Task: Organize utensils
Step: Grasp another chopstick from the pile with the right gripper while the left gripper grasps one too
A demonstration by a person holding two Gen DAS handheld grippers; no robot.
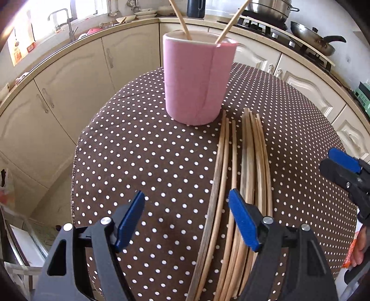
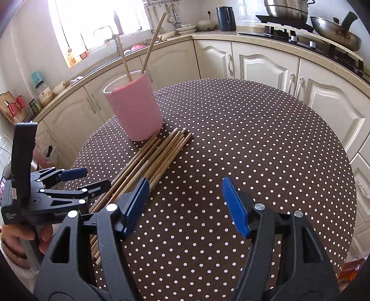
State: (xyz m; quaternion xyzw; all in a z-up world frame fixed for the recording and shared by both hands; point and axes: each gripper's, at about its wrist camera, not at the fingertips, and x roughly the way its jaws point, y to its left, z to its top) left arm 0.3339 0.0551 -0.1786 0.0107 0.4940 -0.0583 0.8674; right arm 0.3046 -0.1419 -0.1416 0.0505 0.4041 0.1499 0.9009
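a pink cup [image 1: 196, 81] stands upright on a round table [image 1: 143, 162] covered in a brown cloth with white dots. two chopsticks [image 1: 182, 22] already lean inside the cup, their tops spread apart. just beside the cup's base, a bundle of loose chopsticks [image 1: 245, 176] lies flat on the cloth, roughly parallel, running from the cup toward the near edge.

the left gripper [image 1: 187, 222] hangs over the near end of the bundle with its jaws wide and nothing between the blue pads; one pad sits above the sticks, the other above bare cloth. the right gripper [image 2: 185, 206] is also spread wide and empty, over bare cloth just right of the bundle.

in the right wrist view the left tool's body shows white lettering that starts "genrob", the rest hidden behind a finger; smaller print beside it is too blurred to read. a hand [image 2: 20, 236] grips its handle. jars on the counter [image 2: 76, 85] carry labels, probably food, unreadable here.
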